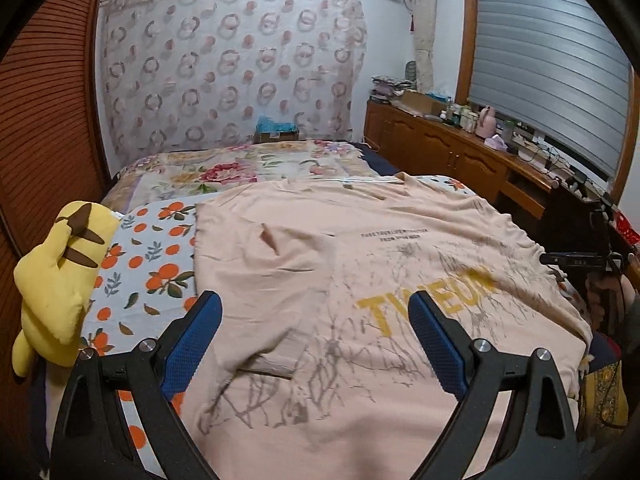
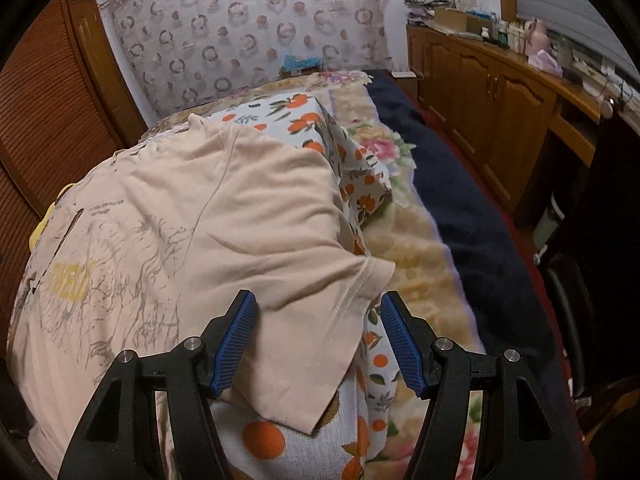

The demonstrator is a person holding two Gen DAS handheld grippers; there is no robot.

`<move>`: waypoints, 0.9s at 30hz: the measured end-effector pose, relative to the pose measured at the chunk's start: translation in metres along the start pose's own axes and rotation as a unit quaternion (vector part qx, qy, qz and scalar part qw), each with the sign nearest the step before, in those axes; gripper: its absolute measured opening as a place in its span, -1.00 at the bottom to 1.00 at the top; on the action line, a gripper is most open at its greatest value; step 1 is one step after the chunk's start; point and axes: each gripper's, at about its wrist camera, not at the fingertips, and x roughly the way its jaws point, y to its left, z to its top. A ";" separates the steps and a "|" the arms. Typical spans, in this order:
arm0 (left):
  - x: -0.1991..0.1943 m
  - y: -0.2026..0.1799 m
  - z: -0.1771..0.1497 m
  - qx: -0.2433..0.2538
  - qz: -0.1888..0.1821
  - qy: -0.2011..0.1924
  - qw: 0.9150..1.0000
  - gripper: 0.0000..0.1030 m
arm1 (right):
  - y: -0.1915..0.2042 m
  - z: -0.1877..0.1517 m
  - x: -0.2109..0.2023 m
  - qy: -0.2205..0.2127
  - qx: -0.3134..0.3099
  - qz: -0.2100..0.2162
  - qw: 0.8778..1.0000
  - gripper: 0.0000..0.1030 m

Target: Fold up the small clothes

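**Right wrist view: soft pink tee draped over a padded block, sleeve lying between spread tongs**

The pink T-shirt (image 2: pixel 224 208) lies face up, spread over a raised block covered in orange-print cloth (image 2: pixel 296 116) on the bed, its printed chest toward the left side and its sleeve (image 2: pixel 320 344) hanging off the block's near corner. The right gripper (image 2: pixel 318 340) has its blue pads wide apart on either side of that sleeve, holding nothing. In the left wrist view the left gripper (image 1: pixel 316 336) is likewise spread, poised above the printed front of the shirt (image 1: pixel 360 248), with nothing pinched. A yellow plush toy (image 1: pixel 56 276) sits at the left edge of the bed.

The shirt looks like thin, light jersey: limp, creasing readily, likely to sag and stretch when lifted by one point. It should not slip much against the ribbed pads. The stitched sleeve hem (image 2: pixel 344 304) and the shoulder seam offer the firmest hold; pinching through a double layer at the hem would probably carry the sleeve across cleanly without dragging the body of the shirt
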 end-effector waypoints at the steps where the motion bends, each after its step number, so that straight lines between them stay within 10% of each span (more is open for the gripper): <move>1: 0.001 -0.001 -0.001 0.000 -0.001 0.001 1.000 0.84 | -0.002 0.000 0.001 0.001 0.005 0.007 1.000 0.24; 11: 0.005 -0.010 -0.011 -0.005 -0.009 0.012 1.000 0.84 | -0.002 0.002 -0.013 -0.020 -0.011 -0.010 1.000 -0.84; 27: 0.008 -0.015 -0.014 -0.003 -0.009 0.015 1.000 0.84 | 0.127 0.017 -0.041 -0.106 -0.171 0.042 0.979 -0.89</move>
